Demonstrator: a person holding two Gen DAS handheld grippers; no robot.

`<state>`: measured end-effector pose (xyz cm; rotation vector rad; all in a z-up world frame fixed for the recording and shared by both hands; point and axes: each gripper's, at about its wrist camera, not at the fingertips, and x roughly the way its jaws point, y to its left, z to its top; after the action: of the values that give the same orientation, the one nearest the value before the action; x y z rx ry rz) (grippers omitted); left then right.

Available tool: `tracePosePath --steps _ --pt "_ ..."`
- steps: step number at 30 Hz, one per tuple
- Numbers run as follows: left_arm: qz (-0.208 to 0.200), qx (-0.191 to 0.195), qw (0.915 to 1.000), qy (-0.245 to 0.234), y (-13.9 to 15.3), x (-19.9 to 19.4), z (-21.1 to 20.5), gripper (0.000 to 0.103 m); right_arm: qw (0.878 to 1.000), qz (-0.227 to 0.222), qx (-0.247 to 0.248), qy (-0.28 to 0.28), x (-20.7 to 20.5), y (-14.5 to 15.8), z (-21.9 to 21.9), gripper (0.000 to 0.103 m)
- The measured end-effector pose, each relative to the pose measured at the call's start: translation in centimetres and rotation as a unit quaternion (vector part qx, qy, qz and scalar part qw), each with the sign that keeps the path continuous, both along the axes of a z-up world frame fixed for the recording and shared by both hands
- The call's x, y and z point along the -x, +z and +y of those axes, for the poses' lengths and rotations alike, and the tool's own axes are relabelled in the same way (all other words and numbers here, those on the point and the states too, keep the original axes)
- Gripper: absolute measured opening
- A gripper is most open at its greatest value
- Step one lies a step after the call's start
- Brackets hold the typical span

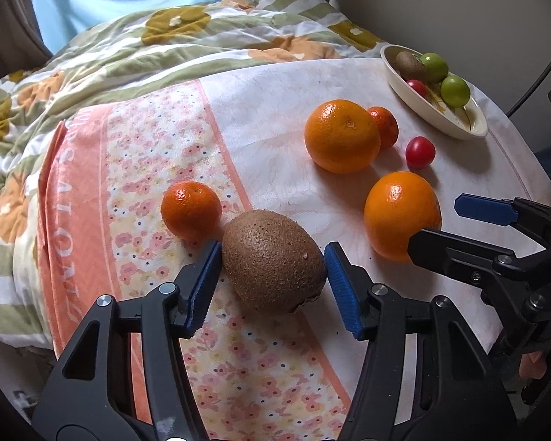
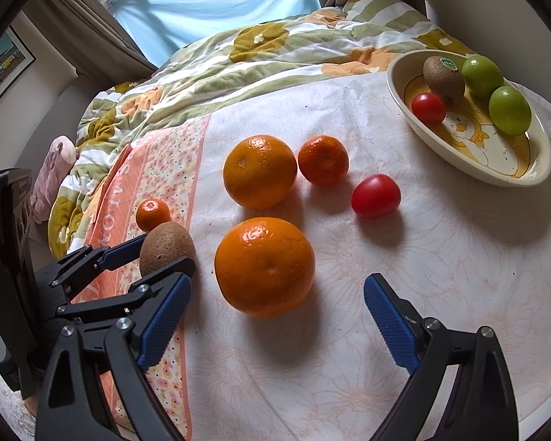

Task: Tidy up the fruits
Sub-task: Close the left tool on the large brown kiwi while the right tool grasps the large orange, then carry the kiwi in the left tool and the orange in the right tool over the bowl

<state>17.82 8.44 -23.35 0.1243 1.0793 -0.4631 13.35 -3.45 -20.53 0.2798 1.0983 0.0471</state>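
Closing on the kiwi point(image 1: 273, 261) lying on the floral cloth point(image 1: 238, 349), left gripper point(image 1: 272, 275) pads touch both flanks, right gripper point(image 2: 275, 316) gapes empty around an orange point(image 2: 264, 266); next: lift, carry to the dish point(image 2: 470, 169).

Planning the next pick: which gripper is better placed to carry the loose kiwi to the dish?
Left. The left gripper already has its blue pads against both sides of the kiwi. The right gripper stands open and empty by the large orange, though nearer the dish.
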Motion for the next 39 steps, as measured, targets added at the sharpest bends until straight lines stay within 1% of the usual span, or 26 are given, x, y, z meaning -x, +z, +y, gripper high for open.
tracePosePath --steps 11,24,30,31,32,39 --pt "0.008 -0.003 0.9999 0.013 0.1 1.4 1.8 0.061 1.0 0.002 0.005 0.012 -0.5 -0.5 0.6 0.094" --pt "-0.002 0.009 0.9996 0.028 1.1 2.6 3.0 0.06 0.999 0.011 0.013 0.037 -1.5 -1.9 1.7 0.093" --pt "-0.004 0.009 0.9993 0.035 1.3 2.9 2.9 0.06 0.999 0.017 0.016 0.047 -1.8 -2.4 2.0 0.072" --pt "-0.003 0.01 0.9993 0.037 1.3 2.9 2.9 0.06 0.998 0.019 0.018 0.05 -1.8 -2.5 2.0 0.064" --pt "-0.003 0.011 0.9992 0.038 1.3 3.0 2.9 0.06 0.998 0.02 0.023 0.05 -1.8 -2.5 2.0 0.058" --pt "-0.007 0.012 0.9991 0.04 1.6 3.5 2.6 0.06 0.998 0.015 0.029 0.057 -1.2 -2.2 1.9 0.057"
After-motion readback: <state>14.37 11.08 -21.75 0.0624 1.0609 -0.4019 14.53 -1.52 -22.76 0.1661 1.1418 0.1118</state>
